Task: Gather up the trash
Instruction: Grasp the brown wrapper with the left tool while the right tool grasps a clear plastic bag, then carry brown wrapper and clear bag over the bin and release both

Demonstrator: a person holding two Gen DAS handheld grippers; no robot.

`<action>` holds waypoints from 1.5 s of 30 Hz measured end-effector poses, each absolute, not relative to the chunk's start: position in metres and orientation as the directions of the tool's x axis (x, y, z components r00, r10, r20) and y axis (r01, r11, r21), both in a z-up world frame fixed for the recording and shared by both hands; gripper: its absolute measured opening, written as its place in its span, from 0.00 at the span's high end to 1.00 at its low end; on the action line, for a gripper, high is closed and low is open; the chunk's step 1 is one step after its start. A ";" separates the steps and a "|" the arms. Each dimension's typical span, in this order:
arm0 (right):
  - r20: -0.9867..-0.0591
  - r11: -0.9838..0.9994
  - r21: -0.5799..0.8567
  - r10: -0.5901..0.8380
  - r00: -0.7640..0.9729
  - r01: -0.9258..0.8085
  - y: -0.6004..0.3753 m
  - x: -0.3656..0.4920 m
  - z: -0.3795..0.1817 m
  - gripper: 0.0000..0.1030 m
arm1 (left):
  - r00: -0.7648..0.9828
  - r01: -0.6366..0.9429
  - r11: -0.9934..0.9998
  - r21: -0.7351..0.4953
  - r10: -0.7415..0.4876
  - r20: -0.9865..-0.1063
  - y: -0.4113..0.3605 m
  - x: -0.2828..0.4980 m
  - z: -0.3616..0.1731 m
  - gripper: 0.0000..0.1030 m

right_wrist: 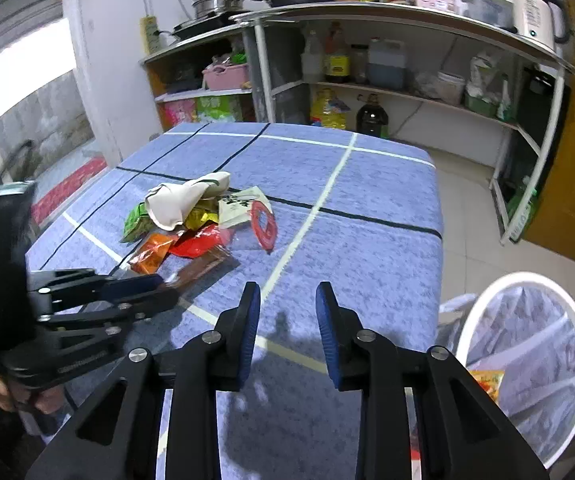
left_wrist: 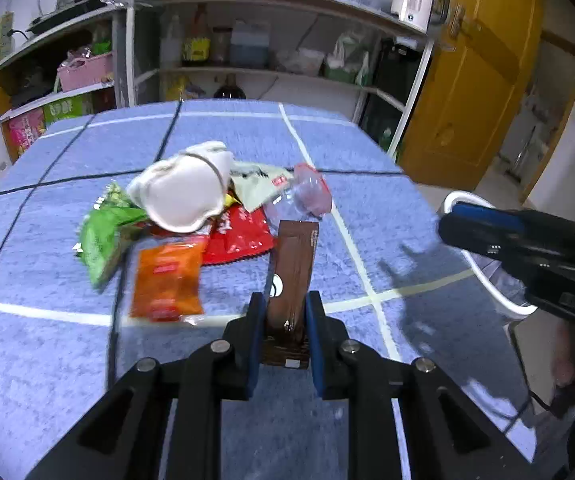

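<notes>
left gripper (left_wrist: 280, 322) clamped on flat brown foil wrapper (left_wrist: 293, 264) (near edge of pile) — for binning | right gripper (right_wrist: 287, 312) apart, empty | white-rimmed lined bin (right_wrist: 527, 360) waits right

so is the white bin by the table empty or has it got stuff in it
Not empty. The right wrist view shows a yellow-and-red wrapper lying inside the round white-rimmed bin with a clear liner; how full it is cannot be told.

Right half of the tabletop (right_wrist: 367, 216) is wide open; the wrapper pile (right_wrist: 191, 220) clutters the left middle.
</notes>
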State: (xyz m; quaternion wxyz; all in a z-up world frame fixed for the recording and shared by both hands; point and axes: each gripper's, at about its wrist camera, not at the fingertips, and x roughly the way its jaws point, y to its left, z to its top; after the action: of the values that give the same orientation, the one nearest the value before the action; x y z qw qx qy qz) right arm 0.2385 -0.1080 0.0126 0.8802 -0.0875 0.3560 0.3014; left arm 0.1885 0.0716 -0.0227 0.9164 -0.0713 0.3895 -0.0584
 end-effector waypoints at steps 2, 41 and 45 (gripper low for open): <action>-0.682 0.790 0.044 0.471 0.559 -0.611 -0.098 0.242 0.014 0.51 | 0.709 0.050 0.980 -0.191 -0.169 -0.685 0.078 0.180 -0.015 0.80; -0.693 0.814 0.018 0.429 0.580 -0.581 -0.072 0.264 0.009 0.60 | 0.782 0.001 0.964 -0.265 -0.166 -0.601 0.109 0.164 0.010 0.79; -0.670 0.840 0.037 0.423 0.610 -0.541 -0.107 0.250 0.020 0.60 | 0.775 0.030 0.964 -0.265 -0.190 -0.603 0.091 0.169 0.011 0.79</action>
State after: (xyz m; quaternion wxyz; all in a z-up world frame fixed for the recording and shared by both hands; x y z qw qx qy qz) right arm 0.2499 -0.1067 0.0197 0.8932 -0.0850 0.3495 0.2698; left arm 0.1686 0.0915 0.0113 0.9343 -0.1212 0.3302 -0.0588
